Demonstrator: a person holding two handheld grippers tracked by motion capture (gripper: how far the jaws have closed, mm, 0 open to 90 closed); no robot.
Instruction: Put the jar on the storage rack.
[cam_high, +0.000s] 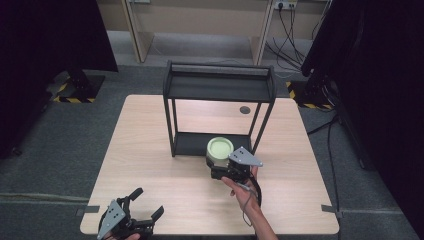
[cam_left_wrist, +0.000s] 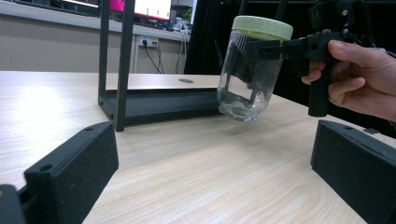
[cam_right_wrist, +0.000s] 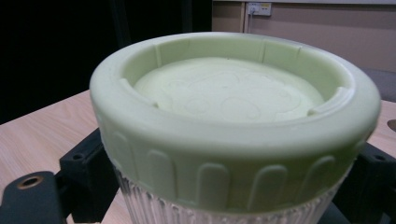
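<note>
A ribbed clear glass jar with a pale green lid is held in my right gripper, whose jaws are shut on it just below the lid. In the left gripper view the jar hangs slightly tilted, clear of the table, in front of the black rack's bottom shelf. A hand holds the right gripper there. My left gripper stands open with nothing between its jaws at the table's front left corner, well apart from the jar.
A black two-level metal rack stands at the back middle of the wooden table. A dark round grommet sits behind it. Dark curtains flank both sides, and cables lie on the floor at the right.
</note>
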